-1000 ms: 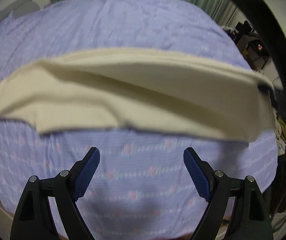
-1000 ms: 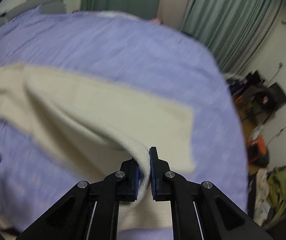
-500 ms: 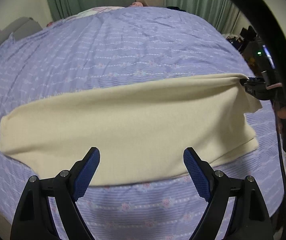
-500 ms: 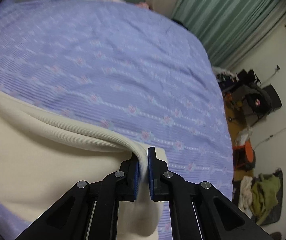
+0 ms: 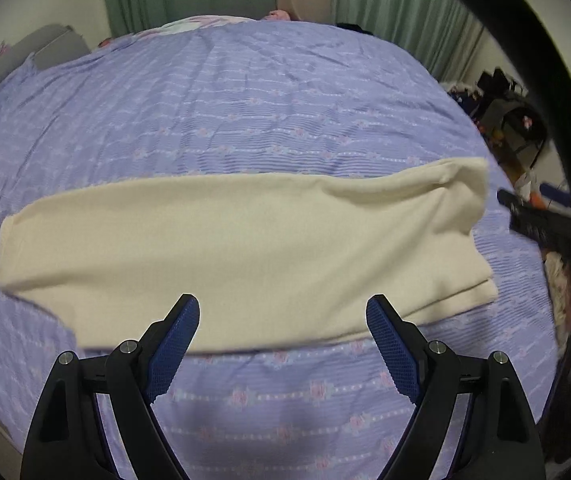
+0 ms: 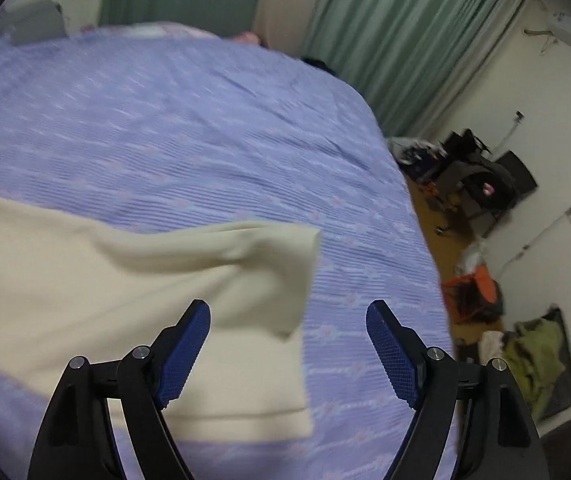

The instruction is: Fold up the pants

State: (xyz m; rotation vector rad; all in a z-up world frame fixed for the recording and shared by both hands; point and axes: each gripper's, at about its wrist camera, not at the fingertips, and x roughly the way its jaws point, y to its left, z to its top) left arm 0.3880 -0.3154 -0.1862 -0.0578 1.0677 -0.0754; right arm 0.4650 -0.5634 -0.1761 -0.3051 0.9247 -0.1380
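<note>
On the lilac bedspread [image 5: 245,120] cream pants [image 5: 225,252] lie folded lengthwise; left gripper [image 5: 283,346] wide and empty, right gripper [image 6: 288,354] opening, nothing pinched; flatten the puffed far-right corner before next fold.

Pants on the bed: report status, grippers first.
Left gripper open, nothing between jaws. Right gripper jaws opening, clear of the cloth. Cream pants folded lengthwise on the purple bedspread, right end bunched. Nothing in the way.
</note>
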